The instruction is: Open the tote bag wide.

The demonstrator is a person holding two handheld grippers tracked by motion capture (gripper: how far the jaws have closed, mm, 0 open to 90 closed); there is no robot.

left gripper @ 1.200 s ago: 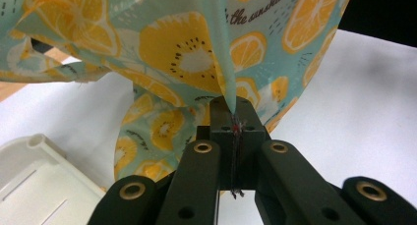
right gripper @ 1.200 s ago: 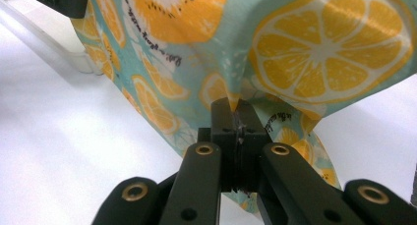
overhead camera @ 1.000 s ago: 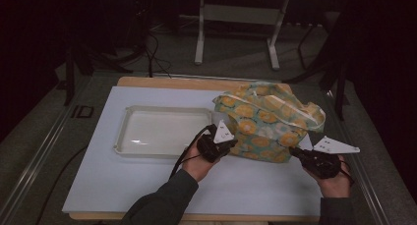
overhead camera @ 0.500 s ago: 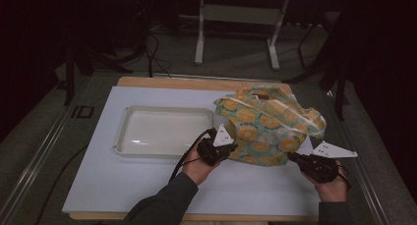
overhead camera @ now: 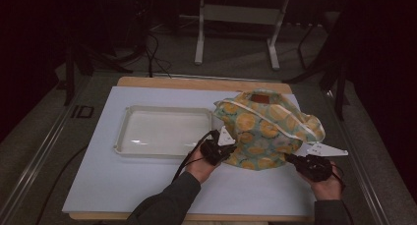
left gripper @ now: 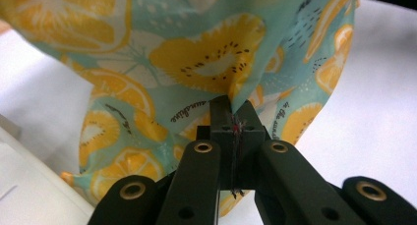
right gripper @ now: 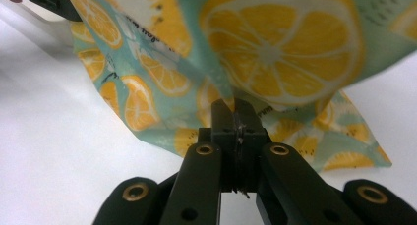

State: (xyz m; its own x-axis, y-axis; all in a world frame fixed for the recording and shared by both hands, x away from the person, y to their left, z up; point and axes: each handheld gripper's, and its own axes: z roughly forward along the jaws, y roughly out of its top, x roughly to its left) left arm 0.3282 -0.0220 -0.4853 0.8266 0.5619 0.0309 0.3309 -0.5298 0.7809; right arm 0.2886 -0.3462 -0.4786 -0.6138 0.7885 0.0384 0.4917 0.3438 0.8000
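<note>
Item in hand: fabric bag (overhead camera: 268,131), teal with a yellow citrus-slice print, a white piping line across its upper face and a brown patch at its top edge.
Bag position: right half of the desk (overhead camera: 147,185), at about 3 o'clock from the tray; its lower edge meets the white desk surface while the body stands bunched and puffed up.
Left gripper (overhead camera: 220,150): at the bag's 8 o'clock corner. In the left gripper view the jaws are pressed together with a fold of the printed cloth (left gripper: 216,63) pinched between the tips; loose threads show along the seam of the jaws.
Right gripper (overhead camera: 295,161): at the bag's 4 o'clock corner. In the right gripper view the jaws are likewise clamped on a fold of the cloth (right gripper: 280,48), with the fabric rising and spreading above the tips.
Hands: the left hand (overhead camera: 199,168) and the right hand (overhead camera: 327,185) enter from 6 o'clock, each wrapped round its gripper; a dark sleeve covers the left forearm.
Tray (overhead camera: 127,122): clear, shallow, rectangular, on the left half of the desk, just beside the bag's left edge; whether the two touch cannot be told. A corner of it shows pale at 8 o'clock in the left gripper view.
Desk surface: white sheet over a wooden board, whose edge shows at 12 o'clock.
Surroundings: dark floor with cables and a light metal stand beyond the desk at 12 o'clock.
</note>
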